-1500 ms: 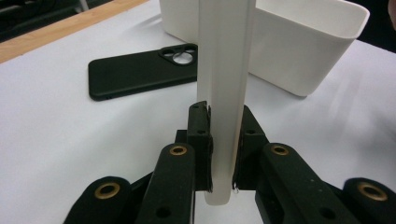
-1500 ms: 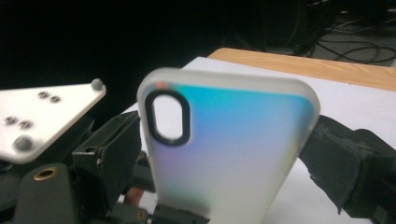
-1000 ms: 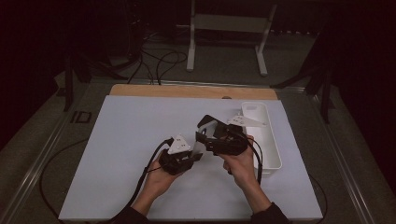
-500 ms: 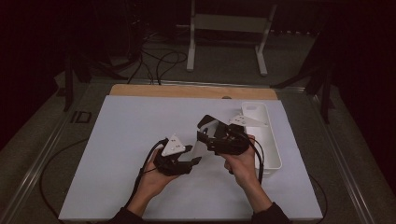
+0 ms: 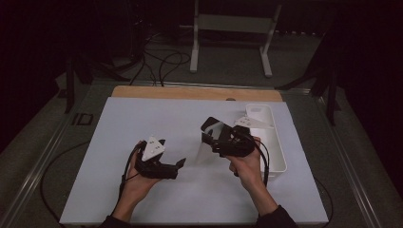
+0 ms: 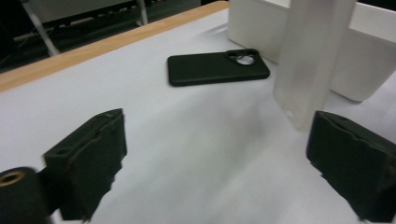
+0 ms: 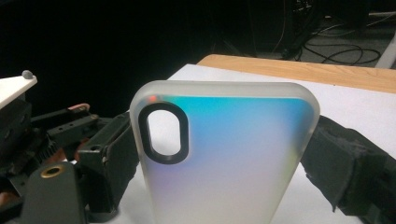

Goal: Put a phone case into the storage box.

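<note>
Left gripper (image 5: 182, 165): held in the left hand (image 5: 135, 183) low at the near left of the table; jaws seen spread wide in the left gripper view, just been opening, nothing between them, only bare white sheet.
Right gripper (image 5: 207, 134): held in the right hand (image 5: 247, 166) near mid-table, just beside the white bin; jaws closed on the edges of the translucent phone case, one pad seen at each side in the right gripper view.
Translucent phone case (image 7: 224, 154): frosted, held upright between the right jaws, lifted off the table; oval camera cutout ringed in black at its upper left in the right gripper view; bluish sheen across the back; its lower edge is seen just beyond the left jaws in the left gripper view (image 6: 310, 60).
Gap between grippers: clearly apart in the high view, no contact.
Black phone case (image 6: 217, 67): lying flat on the white sheet, beyond the left gripper, round camera hole at the end nearer the bin.
White bin (image 5: 280, 152): long, at the right edge of the sheet, beside the right hand; contents not made out.
Table (image 5: 142, 118): covered by a white sheet, wooden strip showing along the far edge.
</note>
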